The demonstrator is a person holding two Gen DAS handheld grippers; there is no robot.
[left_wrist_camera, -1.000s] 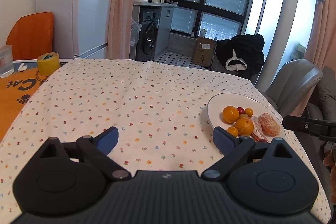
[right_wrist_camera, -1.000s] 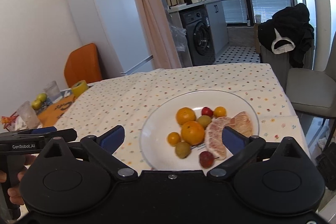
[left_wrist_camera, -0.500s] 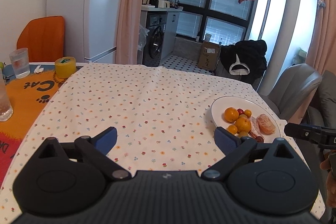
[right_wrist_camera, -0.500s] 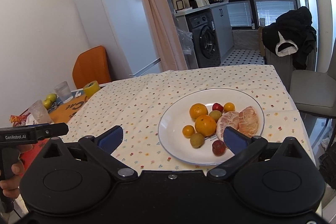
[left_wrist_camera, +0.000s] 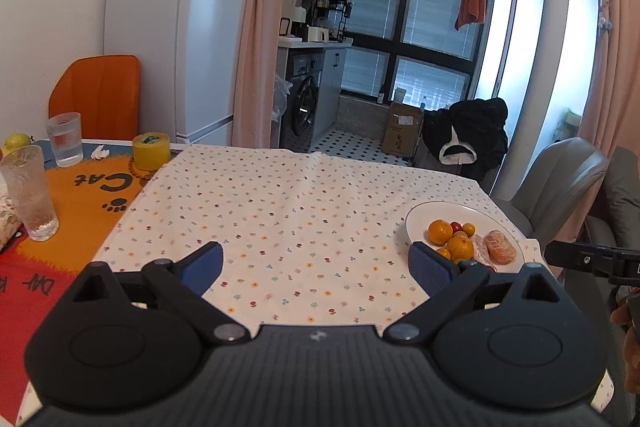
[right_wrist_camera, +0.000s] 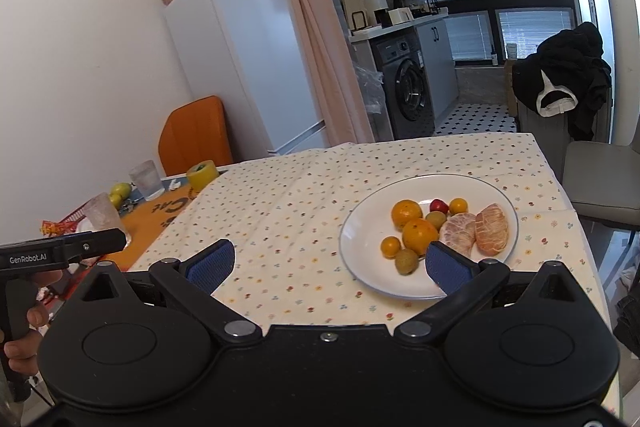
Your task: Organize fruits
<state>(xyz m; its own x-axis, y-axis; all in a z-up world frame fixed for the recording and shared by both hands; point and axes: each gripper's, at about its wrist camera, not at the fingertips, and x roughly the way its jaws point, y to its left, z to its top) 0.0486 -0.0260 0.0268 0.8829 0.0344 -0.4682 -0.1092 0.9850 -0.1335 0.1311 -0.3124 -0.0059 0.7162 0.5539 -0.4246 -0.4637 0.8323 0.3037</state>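
— Left of the left gripper (left_wrist_camera: pixel 316 269)? 
— Two drinking glasses (left_wrist_camera: pixel 64 139), a yellow tape roll (left_wrist_camera: pixel 151 151), an orange mat (left_wrist_camera: pixel 76 203) under them.

— Jaws there? 
— Spread wide, nothing between, only the flowered tablecloth (left_wrist_camera: pixel 288 219) ahead.

— And to its right? 
— White plate (left_wrist_camera: pixel 416 221) just off the right fingertip, well forward of the left one. Heaped with fruit (small things, hard to name each one in this view).

— Far right edge? 
— Tip of the other tool poking in, a bit of hand behind it.

— From the right gripper (right_wrist_camera: pixel 328 265), starting at the left? 
— Left-hand tool body at the edge, fingers wrapped round its grip. Past it a glass, a yellow-green fruit (right_wrist_camera: pixel 120 190), the tape roll.

— Jaws? 
— Wide apart as well, empty.

— The plate (right_wrist_camera: pixel 360 227) from here? 
— Ahead and right of centre, right fingertip over its near rim. On it: two large oranges (right_wrist_camera: pixel 407 214), two small ones (right_wrist_camera: pixel 390 246), two greenish round fruits (right_wrist_camera: pixel 406 261), one red fruit (right_wrist_camera: pixel 439 205), two peeled citrus pieces (right_wrist_camera: pixel 492 229) side by side at the right.

— Touching any? 
— None.
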